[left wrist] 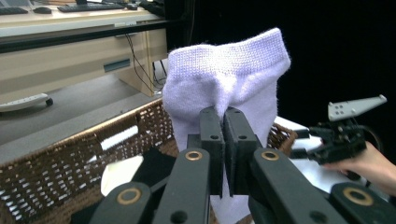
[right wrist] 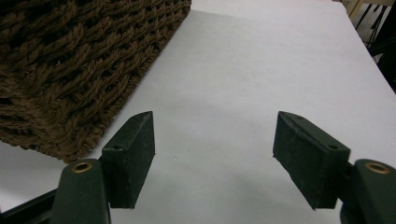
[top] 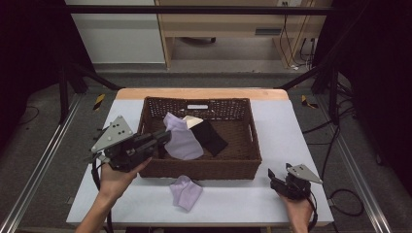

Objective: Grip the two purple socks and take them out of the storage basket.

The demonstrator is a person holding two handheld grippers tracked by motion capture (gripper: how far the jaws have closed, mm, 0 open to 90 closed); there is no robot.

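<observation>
The left tongs (top: 163, 137) are clenched on a lilac sock (top: 180, 139), which hangs over the left half of the wicker basket (top: 204, 167). A second lilac sock (top: 185, 191) lies on the counter (top: 243, 199) just before the basket. The right tongs (top: 273, 175) sit released off its right front corner.

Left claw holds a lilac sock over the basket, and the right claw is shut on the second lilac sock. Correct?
Not quite. The right claw is open and empty over the white table, as the right gripper view shows; the second lilac sock lies loose in front of the basket.
</observation>
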